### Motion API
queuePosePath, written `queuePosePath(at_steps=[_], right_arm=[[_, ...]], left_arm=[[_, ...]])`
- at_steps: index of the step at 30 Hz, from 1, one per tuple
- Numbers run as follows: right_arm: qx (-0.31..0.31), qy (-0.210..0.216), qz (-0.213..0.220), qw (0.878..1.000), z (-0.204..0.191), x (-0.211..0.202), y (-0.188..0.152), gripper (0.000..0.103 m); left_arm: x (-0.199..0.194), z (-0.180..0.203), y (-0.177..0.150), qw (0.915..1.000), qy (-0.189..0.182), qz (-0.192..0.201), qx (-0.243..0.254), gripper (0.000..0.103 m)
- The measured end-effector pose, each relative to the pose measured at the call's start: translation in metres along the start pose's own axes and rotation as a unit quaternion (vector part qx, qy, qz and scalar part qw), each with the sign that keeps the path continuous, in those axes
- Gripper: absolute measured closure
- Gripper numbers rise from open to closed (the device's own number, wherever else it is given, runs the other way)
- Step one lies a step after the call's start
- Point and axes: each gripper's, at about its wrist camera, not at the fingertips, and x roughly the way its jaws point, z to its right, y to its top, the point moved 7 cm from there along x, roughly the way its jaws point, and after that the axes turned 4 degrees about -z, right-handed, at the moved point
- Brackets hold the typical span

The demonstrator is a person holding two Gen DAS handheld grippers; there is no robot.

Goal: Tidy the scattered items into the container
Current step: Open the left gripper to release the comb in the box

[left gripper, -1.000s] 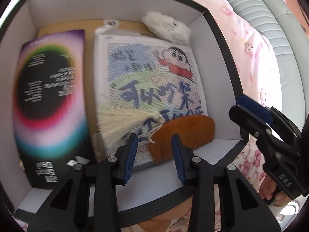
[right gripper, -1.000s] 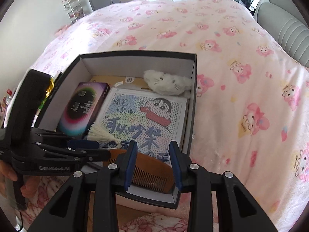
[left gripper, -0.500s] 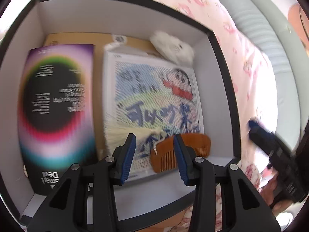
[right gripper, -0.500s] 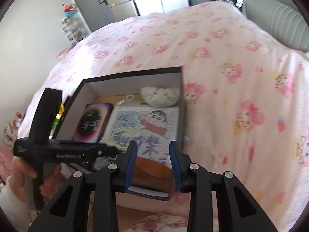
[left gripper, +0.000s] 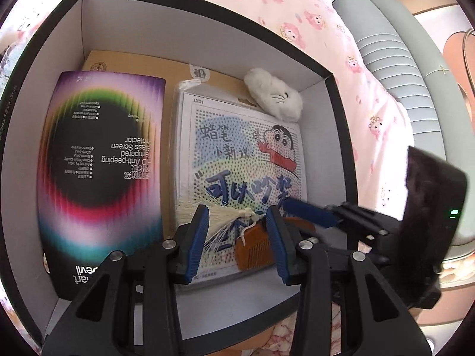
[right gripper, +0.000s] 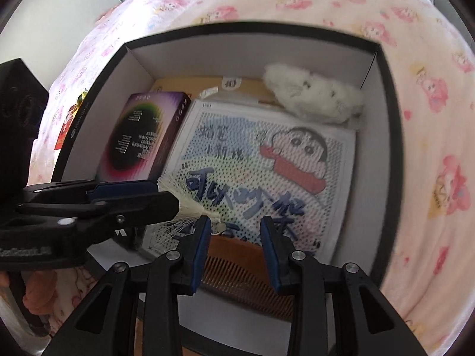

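Observation:
A black box [left gripper: 207,3] with white inner walls stands on the bed. In it lie a rainbow-printed screen-protector pack [left gripper: 101,163], a cartoon bead sheet [left gripper: 243,154], a white plush [left gripper: 273,95] and a brown wooden comb [left gripper: 255,249] with a cream tassel [left gripper: 219,216]. The comb rests on the sheet's near edge. My left gripper [left gripper: 237,216] hovers open above the tassel and grips nothing. My right gripper [right gripper: 235,225] points down at the comb [right gripper: 237,270], fingers narrow, nothing pinched. Its blue finger [left gripper: 308,212] reaches over the comb from the right.
Pink cartoon bedspread [right gripper: 430,118] surrounds the box. A grey padded headboard [left gripper: 400,89] runs along the right. A person's hand [right gripper: 38,290] holds the left gripper at the box's near left corner. Small packets [right gripper: 68,124] lie outside the left wall.
The right gripper came from outside the box's right wall down over the comb. The left gripper drew back a little. The comb and tassel kept their place on the sheet.

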Motion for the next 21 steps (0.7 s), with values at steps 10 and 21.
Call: queuePosePath(at_steps=[10,21], right_arm=[[0.024,0.005,0.076,0.997,0.009,-0.049,-0.024,0.072],[0.105,-0.03,0.159,0.981,0.065,-0.089,-0.021,0.072]], left_arm=[[0.013,0.012,-0.01,0.9995,0.003,-0.023,0.022,0.063],[0.042,0.019,-0.013,0.9968,-0.001,-0.073,0.035,0.063]])
